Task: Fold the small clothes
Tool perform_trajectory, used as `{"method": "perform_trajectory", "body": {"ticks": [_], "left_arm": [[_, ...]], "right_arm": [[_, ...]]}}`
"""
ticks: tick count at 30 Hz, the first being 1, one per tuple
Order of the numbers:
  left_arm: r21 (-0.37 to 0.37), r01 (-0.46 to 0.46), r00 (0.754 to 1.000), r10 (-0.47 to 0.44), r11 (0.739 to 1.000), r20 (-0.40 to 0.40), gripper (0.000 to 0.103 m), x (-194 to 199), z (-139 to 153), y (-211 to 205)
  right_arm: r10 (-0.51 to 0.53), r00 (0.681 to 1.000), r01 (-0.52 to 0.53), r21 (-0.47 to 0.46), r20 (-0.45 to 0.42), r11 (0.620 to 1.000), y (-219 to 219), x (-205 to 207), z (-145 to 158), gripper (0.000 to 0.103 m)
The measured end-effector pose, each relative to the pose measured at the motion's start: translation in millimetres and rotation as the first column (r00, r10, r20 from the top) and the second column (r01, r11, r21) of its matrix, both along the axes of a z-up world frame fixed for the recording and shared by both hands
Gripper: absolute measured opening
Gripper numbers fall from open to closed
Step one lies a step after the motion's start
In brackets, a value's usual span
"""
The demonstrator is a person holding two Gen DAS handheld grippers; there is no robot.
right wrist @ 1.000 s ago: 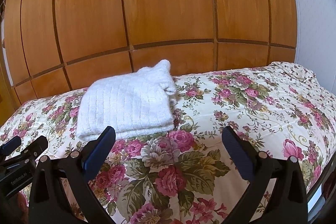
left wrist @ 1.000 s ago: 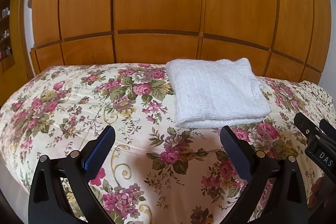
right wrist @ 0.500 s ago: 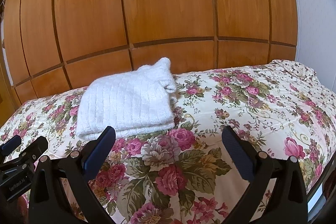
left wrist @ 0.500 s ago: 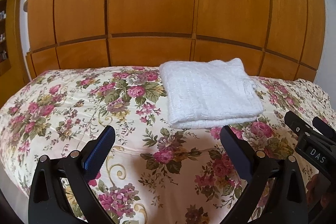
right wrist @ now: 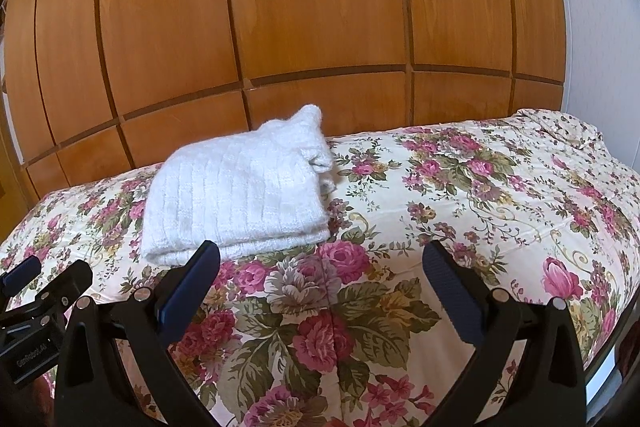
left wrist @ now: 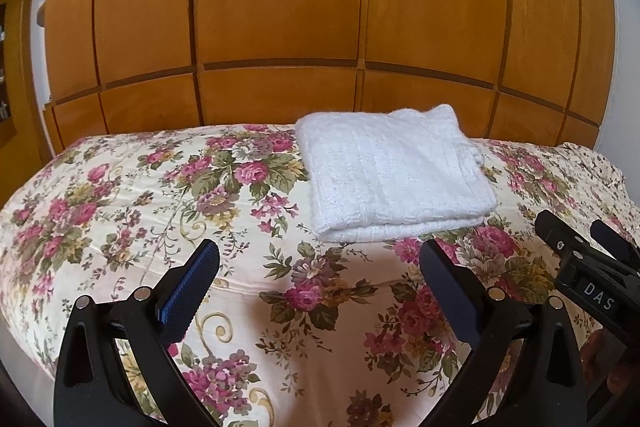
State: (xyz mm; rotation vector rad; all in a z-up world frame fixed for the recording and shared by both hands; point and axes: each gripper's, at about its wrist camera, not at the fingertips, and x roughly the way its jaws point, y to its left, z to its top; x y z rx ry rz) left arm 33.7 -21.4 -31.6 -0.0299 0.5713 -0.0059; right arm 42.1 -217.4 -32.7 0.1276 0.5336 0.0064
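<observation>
A white knitted garment lies folded into a thick rectangle on the floral bedspread, near the far edge. It also shows in the right wrist view, left of centre. My left gripper is open and empty, held above the bed in front of the garment. My right gripper is open and empty, in front of and right of the garment. Each gripper shows at the edge of the other's view: the right one, the left one.
A wooden panelled wardrobe stands right behind the bed. A white wall is at the right. The bed's near edge drops off at the lower left and lower right.
Both grippers have drawn back a little from the garment, which sits slightly farther off in both views. The garment has not moved. Both grippers stay open.
</observation>
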Motion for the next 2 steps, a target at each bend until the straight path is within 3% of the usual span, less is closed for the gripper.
{"method": "perform_trajectory", "body": {"ticks": [2], "left_arm": [[-0.008, 0.003, 1.000, -0.003, 1.000, -0.012, 0.099, 2.1, -1.8, 0.6]], "right_arm": [[-0.002, 1.000, 0.002, 0.003, -0.004, 1.000, -0.6, 0.6, -1.5, 0.101]]}}
